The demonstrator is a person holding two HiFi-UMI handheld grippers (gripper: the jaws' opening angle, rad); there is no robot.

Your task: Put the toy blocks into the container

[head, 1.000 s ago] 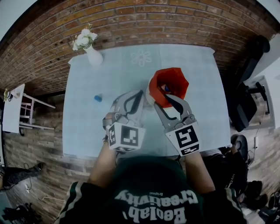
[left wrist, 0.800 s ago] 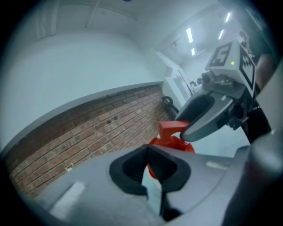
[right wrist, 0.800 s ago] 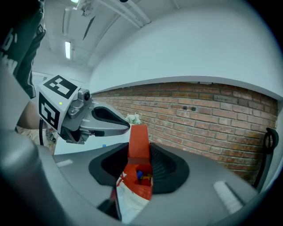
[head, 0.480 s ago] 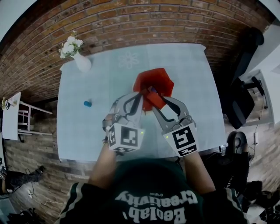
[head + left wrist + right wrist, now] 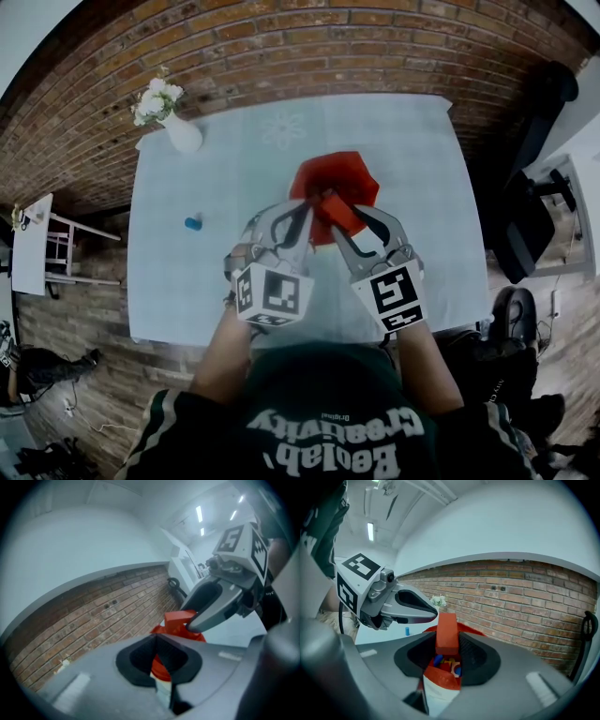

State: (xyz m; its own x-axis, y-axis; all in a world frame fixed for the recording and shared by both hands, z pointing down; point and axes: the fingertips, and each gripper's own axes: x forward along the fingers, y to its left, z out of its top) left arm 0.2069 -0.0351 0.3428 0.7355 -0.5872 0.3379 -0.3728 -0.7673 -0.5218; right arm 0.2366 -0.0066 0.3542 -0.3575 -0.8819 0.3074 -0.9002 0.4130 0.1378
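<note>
Barely shifted in half a second, both forearms (image 5: pixel 225 349) reach forward. Well left of the red container (image 5: pixel 337 173) lies a blue block (image 5: pixel 193 223); the left gripper (image 5: pixel 305 216) (jaws pressed together, empty) hovers at the container's near rim; the right gripper (image 5: pixel 345 217) pinches a red block (image 5: pixel 446 627) above it.

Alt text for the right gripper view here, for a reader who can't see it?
The right tool grips a red block, held over an open red container that has small colored blocks inside. The left tool shows at the picture's left, with a brick wall behind.
</note>
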